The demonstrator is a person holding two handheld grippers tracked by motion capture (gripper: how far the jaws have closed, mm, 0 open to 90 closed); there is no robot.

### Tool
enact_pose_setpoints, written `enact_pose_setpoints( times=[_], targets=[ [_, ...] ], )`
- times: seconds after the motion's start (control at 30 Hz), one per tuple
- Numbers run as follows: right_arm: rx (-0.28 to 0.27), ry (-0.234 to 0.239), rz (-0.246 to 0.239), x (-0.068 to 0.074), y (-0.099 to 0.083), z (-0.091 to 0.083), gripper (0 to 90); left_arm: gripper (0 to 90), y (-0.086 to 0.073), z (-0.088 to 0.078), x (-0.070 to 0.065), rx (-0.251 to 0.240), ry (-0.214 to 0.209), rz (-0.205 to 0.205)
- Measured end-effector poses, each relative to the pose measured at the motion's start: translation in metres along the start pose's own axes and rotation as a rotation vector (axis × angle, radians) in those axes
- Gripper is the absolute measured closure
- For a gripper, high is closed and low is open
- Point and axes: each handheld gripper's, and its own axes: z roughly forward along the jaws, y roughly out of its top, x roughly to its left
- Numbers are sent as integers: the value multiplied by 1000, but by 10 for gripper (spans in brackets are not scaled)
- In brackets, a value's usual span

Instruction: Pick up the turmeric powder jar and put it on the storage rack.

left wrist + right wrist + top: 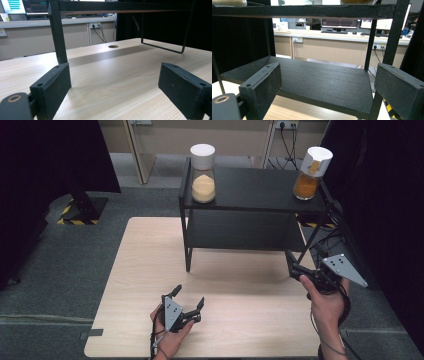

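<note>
Left tool (188, 301), jaws wide and empty, low over the worktop (140, 270) before the shelf (250, 210); right tool (296, 268), also wide, at the shelf's right leg; orange jar (311, 173) atop, directly above; best lift the right tool clear of the frame, then approach level.

An office or lab: computer monitors (339, 23) on a long desk (337, 35), wall sockets (94, 25).
</note>
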Motion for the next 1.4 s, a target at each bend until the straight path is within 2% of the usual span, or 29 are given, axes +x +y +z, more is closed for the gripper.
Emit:
enact_pose_setpoints(
  times=[1.4],
  targets=[
    [47,16,-2,11,-45,-22,80,101,0,0,-1,1,-3,3]
  ],
)
